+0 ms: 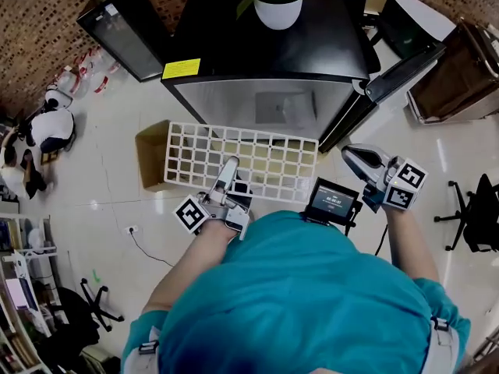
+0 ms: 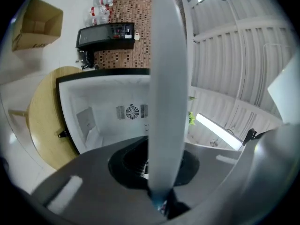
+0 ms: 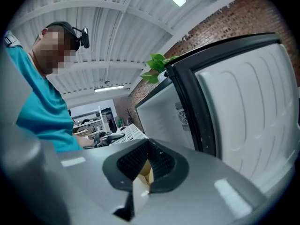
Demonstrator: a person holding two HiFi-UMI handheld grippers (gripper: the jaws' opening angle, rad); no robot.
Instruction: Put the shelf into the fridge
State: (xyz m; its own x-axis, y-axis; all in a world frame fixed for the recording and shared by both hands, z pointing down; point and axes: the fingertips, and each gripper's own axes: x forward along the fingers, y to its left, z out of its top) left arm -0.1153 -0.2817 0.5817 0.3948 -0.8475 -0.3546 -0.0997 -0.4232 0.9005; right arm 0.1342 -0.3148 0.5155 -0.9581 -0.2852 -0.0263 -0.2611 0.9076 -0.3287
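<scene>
Your left gripper (image 1: 230, 170) is clamped on the edge of the white grid shelf (image 1: 265, 156) farthest from the fridge (image 1: 234, 45). The shelf hangs just in front of the fridge's open mouth, not yet inside. Your right gripper (image 1: 360, 159), pinched closed on nothing, sits off to the side by the fridge door (image 1: 398, 68). With one off-centre grip, the shelf may sag or twist, I judge, and a far corner could snag the fridge's frame or door. A hard knock might also shake the potted plant (image 1: 278, 6) on top of the fridge.
</scene>
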